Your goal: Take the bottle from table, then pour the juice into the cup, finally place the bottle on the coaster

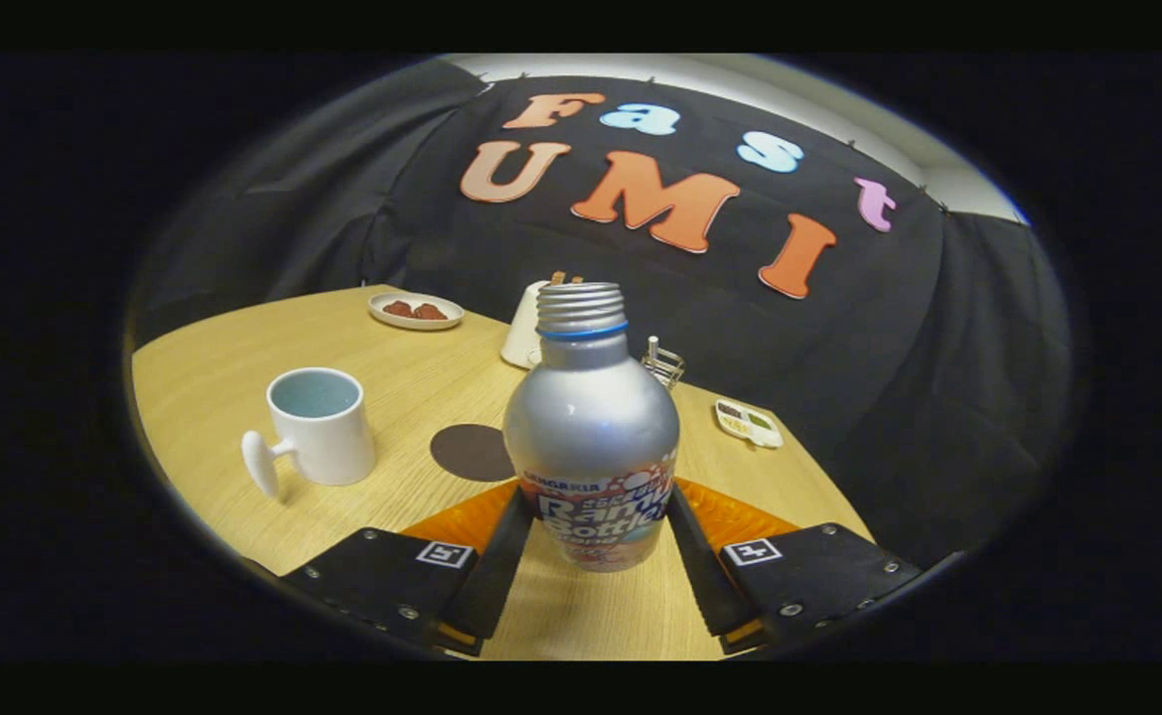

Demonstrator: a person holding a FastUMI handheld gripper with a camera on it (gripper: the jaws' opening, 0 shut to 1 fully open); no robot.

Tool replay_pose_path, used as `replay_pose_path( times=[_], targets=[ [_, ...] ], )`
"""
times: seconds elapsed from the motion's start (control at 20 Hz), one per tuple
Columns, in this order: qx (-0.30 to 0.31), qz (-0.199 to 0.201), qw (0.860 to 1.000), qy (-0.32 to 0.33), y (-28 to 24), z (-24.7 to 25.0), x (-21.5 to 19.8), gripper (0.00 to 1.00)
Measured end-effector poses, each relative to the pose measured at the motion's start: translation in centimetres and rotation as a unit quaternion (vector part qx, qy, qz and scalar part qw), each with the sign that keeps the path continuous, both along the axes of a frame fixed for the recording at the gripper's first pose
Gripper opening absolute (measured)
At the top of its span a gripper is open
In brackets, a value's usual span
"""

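Note:
A silver bottle (591, 427) with an open threaded neck, a blue ring and a printed label stands upright between my fingers. My gripper (598, 501) is shut on it, and both black fingers (502, 556) press on the label at its lower sides. I cannot tell whether its base rests on the table or hangs just above it. A white cup (321, 427) with its handle towards me stands beyond the left finger. The dark round coaster (470, 452) lies flat on the wood between the cup and the bottle.
On the wooden table (243, 367), a small plate (416, 310) of red-brown pieces sits far back, a white cone-shaped holder (523, 338) stands behind the bottle, with a wire rack (662, 365) and a small divided dish (748, 423) to its right near the edge.

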State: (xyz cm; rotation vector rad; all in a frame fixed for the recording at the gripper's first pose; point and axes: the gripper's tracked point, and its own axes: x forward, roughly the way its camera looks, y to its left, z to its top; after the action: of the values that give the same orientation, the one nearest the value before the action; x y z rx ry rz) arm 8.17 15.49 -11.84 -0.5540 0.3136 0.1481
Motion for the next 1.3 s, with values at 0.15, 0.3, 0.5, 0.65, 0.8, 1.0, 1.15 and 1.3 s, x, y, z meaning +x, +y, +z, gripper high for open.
replay_pose_path(
  times=[0.15,0.3,0.5,0.65,0.8,1.0,1.15,1.3],
  targets=[
    [-0.064,0.02,0.998,-0.013,1.3,0.4,0.5,0.77],
    [-0.125,0.041,0.991,-0.027,2.6,0.6,1.0,0.76],
    [-0.21,0.068,0.974,-0.054,4.2,1.0,1.5,0.76],
    [-0.259,0.089,0.96,-0.058,5.2,0.4,1.8,0.75],
    [-0.305,0.101,0.945,-0.066,5.7,0.4,2.0,0.75],
    [-0.372,0.115,0.916,-0.098,6.3,1.5,1.8,0.75],
    [-0.392,0.126,0.906,-0.096,6.6,1.4,2.0,0.75],
    [-0.417,0.134,0.894,-0.096,6.8,1.5,2.2,0.75]
  ],
)
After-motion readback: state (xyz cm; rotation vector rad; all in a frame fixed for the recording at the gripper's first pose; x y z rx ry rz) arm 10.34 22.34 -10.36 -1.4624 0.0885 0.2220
